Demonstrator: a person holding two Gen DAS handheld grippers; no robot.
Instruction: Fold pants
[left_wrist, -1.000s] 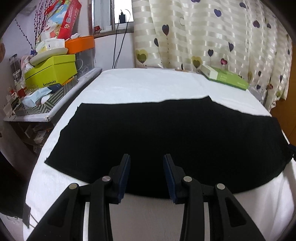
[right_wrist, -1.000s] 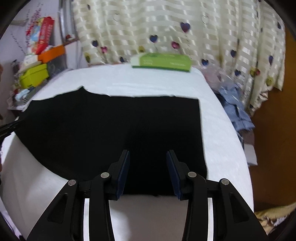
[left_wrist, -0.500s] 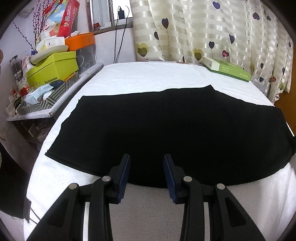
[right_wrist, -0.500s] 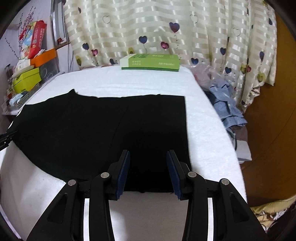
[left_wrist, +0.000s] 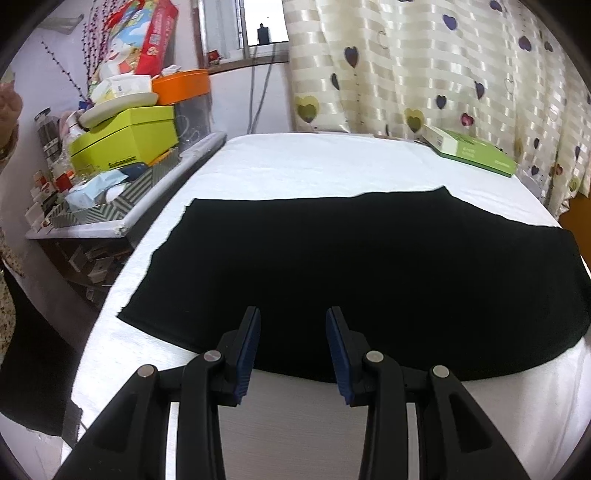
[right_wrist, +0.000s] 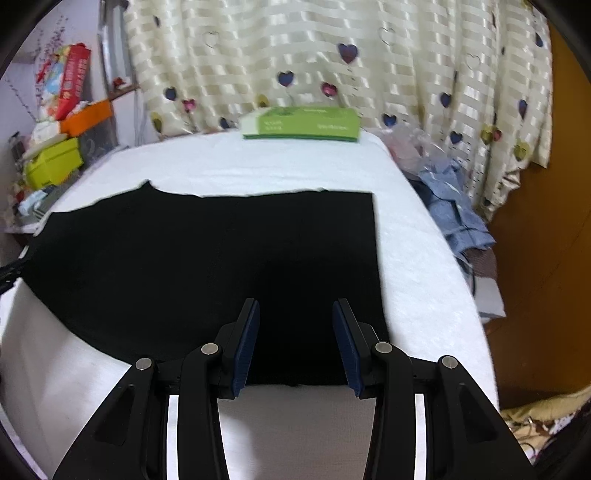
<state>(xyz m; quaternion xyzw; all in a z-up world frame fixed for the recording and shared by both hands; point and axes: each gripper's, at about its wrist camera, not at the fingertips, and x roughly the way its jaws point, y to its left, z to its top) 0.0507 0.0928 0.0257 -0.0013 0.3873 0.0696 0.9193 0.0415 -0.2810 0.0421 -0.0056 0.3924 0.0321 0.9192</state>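
Fingers apart and empty on both: left gripper, right gripper, hovering at the near edge of black pants, flat across the white worktop. Plan: pinch near hem only, both sides level, lift evenly, fold away.

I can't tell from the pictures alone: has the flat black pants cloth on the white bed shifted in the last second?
Cannot tell. The black pants look closer to the green box in the right view than before, but both cameras moved, so this may be viewpoint only.
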